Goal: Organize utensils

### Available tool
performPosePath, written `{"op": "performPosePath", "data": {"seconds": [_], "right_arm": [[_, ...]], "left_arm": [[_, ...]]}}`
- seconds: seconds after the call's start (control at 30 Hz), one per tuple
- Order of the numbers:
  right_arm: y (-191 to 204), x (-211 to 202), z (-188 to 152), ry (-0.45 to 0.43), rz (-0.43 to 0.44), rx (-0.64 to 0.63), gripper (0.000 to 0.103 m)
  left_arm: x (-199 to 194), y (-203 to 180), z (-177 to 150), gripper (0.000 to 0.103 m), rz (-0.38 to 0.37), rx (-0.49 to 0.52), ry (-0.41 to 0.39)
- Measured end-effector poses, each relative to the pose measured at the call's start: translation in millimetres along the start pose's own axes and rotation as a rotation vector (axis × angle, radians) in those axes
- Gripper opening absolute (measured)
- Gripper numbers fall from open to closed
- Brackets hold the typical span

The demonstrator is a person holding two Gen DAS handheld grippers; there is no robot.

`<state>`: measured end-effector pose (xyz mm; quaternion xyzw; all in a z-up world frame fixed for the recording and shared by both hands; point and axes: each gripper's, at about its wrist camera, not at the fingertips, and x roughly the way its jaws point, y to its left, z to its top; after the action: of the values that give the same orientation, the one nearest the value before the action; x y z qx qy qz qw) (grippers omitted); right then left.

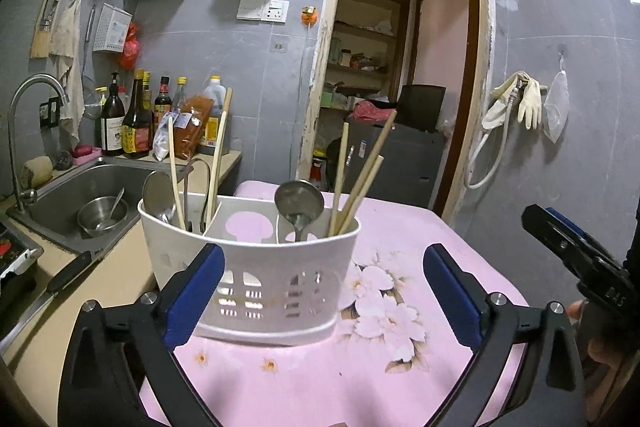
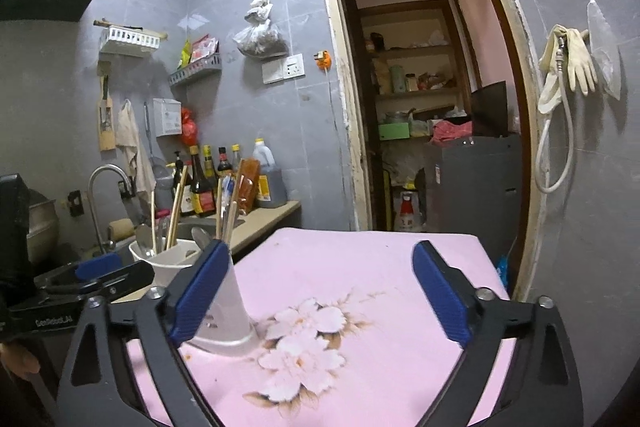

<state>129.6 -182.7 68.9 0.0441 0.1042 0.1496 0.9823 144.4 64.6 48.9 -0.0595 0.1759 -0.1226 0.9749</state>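
Right, from the left wrist view the left gripper (image 1: 324, 291) has its blue-padded jaws spread wide with nothing pinched. The white utensil caddy (image 1: 256, 267) stands upright on the pink floral tablecloth (image 1: 320, 379), partly between the pads. Its left compartment holds a spoon (image 1: 158, 197), tongs and chopsticks (image 1: 218, 155); the middle one looks bare; the right holds a ladle (image 1: 299, 205) and more chopsticks (image 1: 360, 183). A sink (image 1: 80, 195) sits to the left.

Over on the right wrist view, the right gripper (image 2: 320, 291) also gapes wide, empty, over the cloth. Its left pad overlaps the caddy's end; contact is unclear.
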Motion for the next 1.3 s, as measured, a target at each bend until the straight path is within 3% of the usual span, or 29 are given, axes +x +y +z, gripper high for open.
{"op": "performPosePath", "data": {"seconds": [0.3, 0.77, 1.3], "right_arm": [[0.3, -35.1, -7.9, 0.024, -0.047, -0.001, 0.103], [14.2, -85.9, -33.7, 0.014, -0.151, -0.059, 0.103], [20.1, -103.0, -53.4, -0.015, -0.214, -0.088, 0.103]], "left_arm": [[-27.2, -5.7, -15.3, 0.098, 0.025, -0.026, -0.017], [-74.4, -17.4, -49.4, 0.099, 0.161, 0.027, -0.050], [-94.6, -26.4, -81.9, 0.099, 0.181, 0.039, -0.066]]}}
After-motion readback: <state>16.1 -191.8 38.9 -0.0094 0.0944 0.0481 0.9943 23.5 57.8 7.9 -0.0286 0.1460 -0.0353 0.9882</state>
